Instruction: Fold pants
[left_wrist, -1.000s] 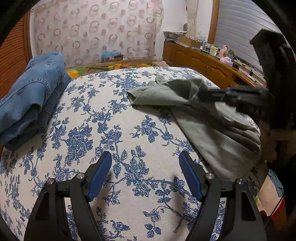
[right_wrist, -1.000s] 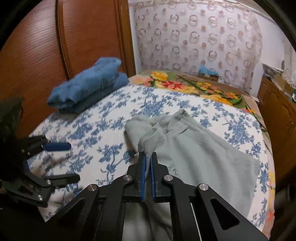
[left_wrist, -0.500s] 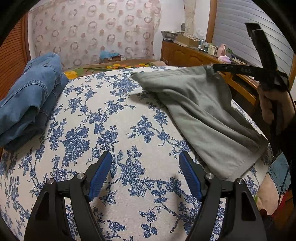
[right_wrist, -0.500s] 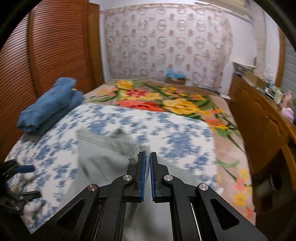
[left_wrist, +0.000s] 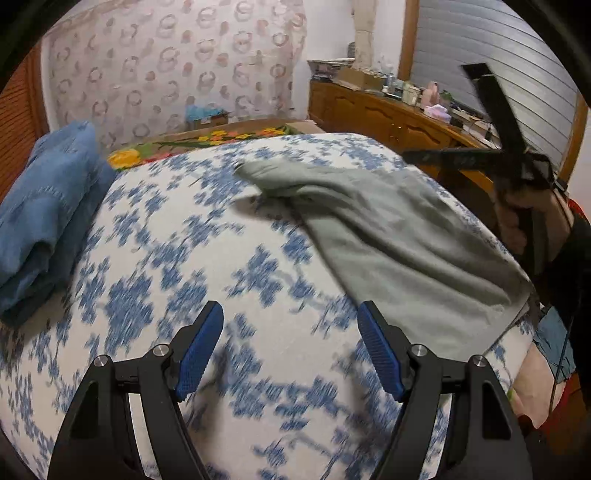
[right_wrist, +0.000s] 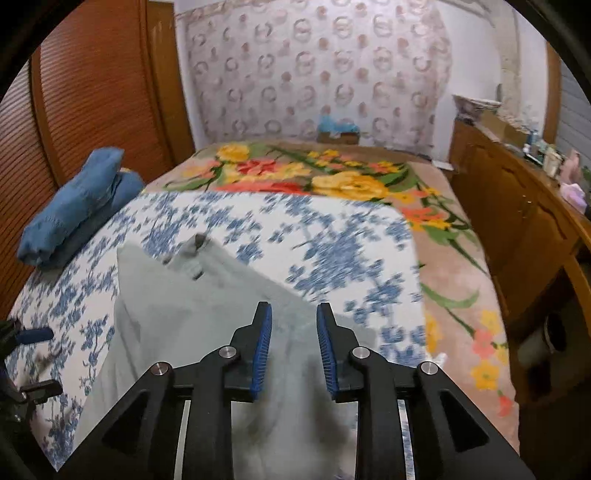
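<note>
Patterned wallpaper is seen behind a bed (right_wrist: 332, 236) covered with a blue-and-white floral sheet; a brighter flowered blanket (right_wrist: 332, 177) is spread over the far end. Along the right wall a wooden sideboard (left_wrist: 373, 114) carries small clutter that cannot be made out; a cardboard box (right_wrist: 338, 136) with something blue in it sits at the bed's far edge.

The grey pants (left_wrist: 388, 229) are spread along the bed's right edge, the waistband end reaching toward the middle of the sheet and the near end draped over the near right corner. A stack of folded blue jeans (left_wrist: 48, 214) lies at the left edge, well apart from the pants.

The left claw (left_wrist: 290, 350) is held over bare sheet near the near edge, pointed steeply downward, its blue pads wide apart and nothing between them.

The right claw (right_wrist: 293, 347) is held over the pants at the right edge, angled down, gripped by a hand (left_wrist: 517, 218) seen in the left wrist view. Its jaws have just been opening and stand narrowly parted; grey cloth is seen in the gap below them, but the pads are not pressed on it.
</note>
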